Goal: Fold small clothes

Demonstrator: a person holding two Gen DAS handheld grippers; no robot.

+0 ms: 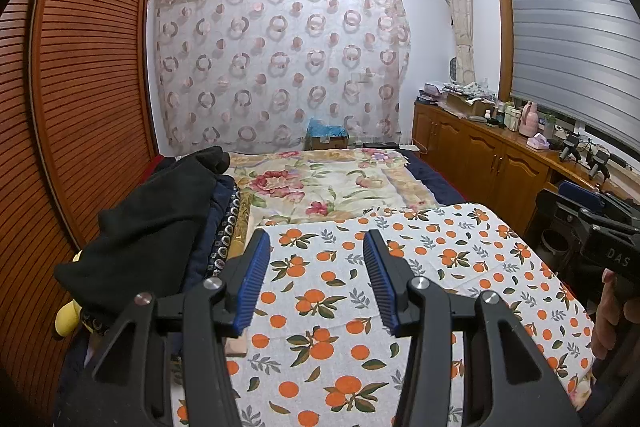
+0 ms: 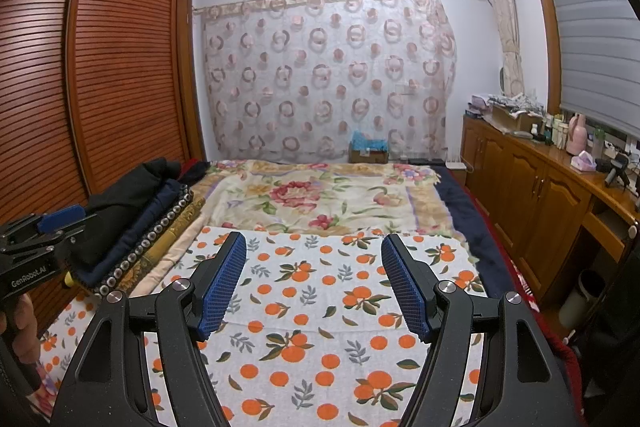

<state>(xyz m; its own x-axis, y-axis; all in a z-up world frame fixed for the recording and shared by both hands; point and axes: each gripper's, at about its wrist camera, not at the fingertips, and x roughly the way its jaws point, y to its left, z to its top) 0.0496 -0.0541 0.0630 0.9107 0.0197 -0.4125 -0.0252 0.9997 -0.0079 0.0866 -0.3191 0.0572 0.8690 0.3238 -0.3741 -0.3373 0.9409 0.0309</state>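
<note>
Two hand-held grippers hang over a bed, both empty. The left gripper (image 1: pixel 316 239) stands partly open and the right gripper (image 2: pixel 314 243) wider, nothing between either pair of blue pads. Below and ahead of them an orange-print cloth (image 1: pixel 360 291) lies spread flat across the near end of the bed, over a floral blanket (image 1: pixel 320 179). A pile of dark clothes (image 1: pixel 160 219) sits to the left of both tools, beside the slatted wardrobe (image 1: pixel 80 87), touched by neither.
</note>
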